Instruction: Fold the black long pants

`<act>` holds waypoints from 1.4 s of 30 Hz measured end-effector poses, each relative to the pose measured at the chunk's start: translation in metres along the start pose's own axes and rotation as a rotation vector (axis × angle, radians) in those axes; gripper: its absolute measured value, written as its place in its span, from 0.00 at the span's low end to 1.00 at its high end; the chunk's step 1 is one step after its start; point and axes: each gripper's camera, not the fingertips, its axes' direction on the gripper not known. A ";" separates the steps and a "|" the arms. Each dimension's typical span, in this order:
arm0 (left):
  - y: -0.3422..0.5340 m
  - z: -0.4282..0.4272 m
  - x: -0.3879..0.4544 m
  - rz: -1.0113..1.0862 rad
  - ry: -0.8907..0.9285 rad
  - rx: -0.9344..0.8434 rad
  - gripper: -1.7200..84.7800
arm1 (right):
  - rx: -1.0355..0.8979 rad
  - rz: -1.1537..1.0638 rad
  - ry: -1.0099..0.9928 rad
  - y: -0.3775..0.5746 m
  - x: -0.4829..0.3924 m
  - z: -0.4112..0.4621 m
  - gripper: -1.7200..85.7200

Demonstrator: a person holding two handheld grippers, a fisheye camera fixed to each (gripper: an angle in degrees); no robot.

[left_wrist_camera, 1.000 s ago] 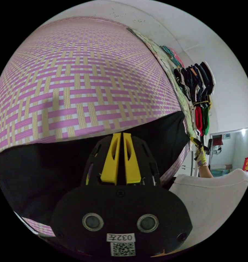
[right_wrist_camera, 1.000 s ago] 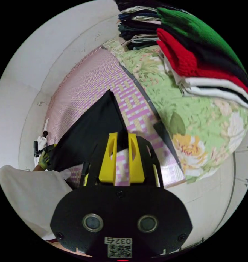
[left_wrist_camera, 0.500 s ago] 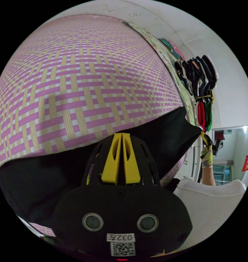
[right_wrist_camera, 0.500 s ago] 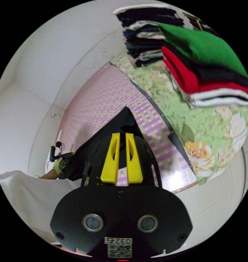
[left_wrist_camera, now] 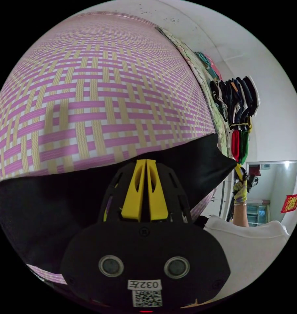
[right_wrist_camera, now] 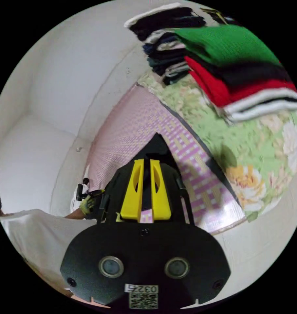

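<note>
Black pants [left_wrist_camera: 56,202] over pink woven mat [left_wrist_camera: 89,91]

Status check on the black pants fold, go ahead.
Left tool shut on black pants. Right tool shut on far corner. Pants stretched over woven mat. Folded clothes stacks stand aside.

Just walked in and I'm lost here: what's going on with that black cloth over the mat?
A person is holding the black long pants with a two-jaw gripper in each hand, above a pink woven mat. The left gripper is shut on one end of the cloth, and the right gripper pinches the other end, so the pants hang stretched between them. They are not yet folded. Stacks of folded clothes sit on a floral green cover beside the mat.
</note>
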 end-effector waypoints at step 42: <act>0.118 0.063 -0.016 0.108 0.129 -0.080 0.01 | 0.082 0.269 -0.077 0.077 0.073 0.023 0.06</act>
